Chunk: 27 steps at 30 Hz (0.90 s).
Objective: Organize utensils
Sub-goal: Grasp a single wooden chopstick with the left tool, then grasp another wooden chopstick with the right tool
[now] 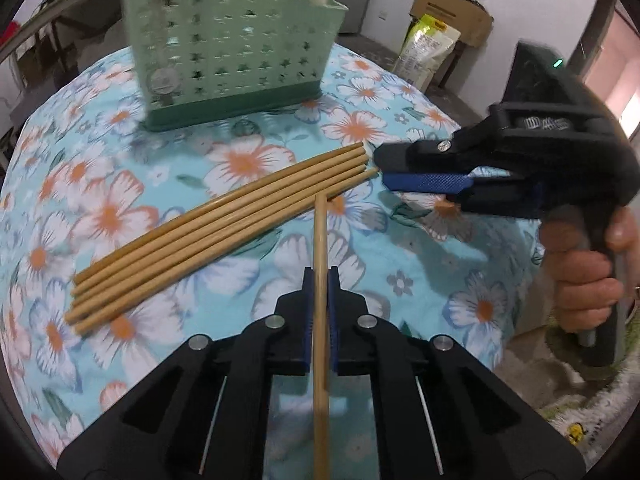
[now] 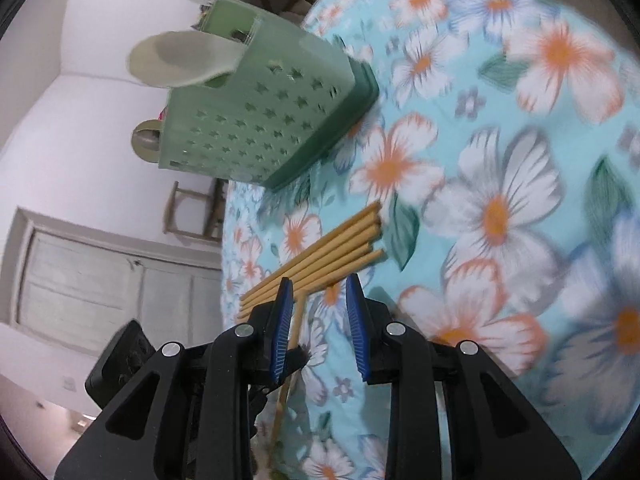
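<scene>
Several wooden chopsticks (image 1: 224, 232) lie side by side on the floral tablecloth; they also show in the right wrist view (image 2: 320, 260). My left gripper (image 1: 320, 276) is shut on one chopstick (image 1: 320, 248), held pointing at the bundle. My right gripper (image 2: 320, 292) is open, tilted on its side, at the bundle's right end; it shows in the left wrist view (image 1: 384, 170). A green perforated utensil holder (image 1: 232, 44) stands behind the bundle, with a white spoon-like utensil (image 2: 176, 58) sticking out of it (image 2: 260, 120).
The round table's floral cloth (image 1: 400, 280) drops off at the right edge. Cardboard boxes and a bag (image 1: 432, 44) stand on the floor beyond. A wooden chair (image 2: 192, 212) stands past the table.
</scene>
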### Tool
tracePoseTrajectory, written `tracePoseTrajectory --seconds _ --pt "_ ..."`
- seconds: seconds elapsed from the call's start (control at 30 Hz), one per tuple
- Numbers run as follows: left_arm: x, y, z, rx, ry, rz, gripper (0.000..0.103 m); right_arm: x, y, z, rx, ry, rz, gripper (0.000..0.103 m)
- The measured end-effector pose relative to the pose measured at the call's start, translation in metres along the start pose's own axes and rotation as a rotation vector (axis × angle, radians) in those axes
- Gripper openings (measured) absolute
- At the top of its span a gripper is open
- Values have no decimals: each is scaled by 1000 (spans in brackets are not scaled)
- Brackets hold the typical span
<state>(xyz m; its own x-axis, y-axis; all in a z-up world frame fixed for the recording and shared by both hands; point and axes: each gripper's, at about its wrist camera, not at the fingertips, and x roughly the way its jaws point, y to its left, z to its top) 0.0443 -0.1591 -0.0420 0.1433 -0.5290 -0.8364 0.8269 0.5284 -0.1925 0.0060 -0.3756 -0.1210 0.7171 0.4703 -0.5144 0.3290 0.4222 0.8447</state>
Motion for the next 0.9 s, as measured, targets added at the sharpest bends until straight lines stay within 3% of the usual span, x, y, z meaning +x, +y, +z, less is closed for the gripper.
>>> tracePoseTrajectory --seconds 0.23,0.5,0.73,0.9 --pt "-35 31 -12 -155 -73 -44 5 23 -14 1 153 30 38 27" --pt "-57 62 -12 -302 -160 -68 5 28 -15 1 205 -14 -2 13" --pt "-67 83 -13 -362 -203 -54 5 18 -6 -3 150 -33 -47 15" --pt "-69 95 -15 -410 -219 -61 5 4 16 -5 15 -92 -136 16"
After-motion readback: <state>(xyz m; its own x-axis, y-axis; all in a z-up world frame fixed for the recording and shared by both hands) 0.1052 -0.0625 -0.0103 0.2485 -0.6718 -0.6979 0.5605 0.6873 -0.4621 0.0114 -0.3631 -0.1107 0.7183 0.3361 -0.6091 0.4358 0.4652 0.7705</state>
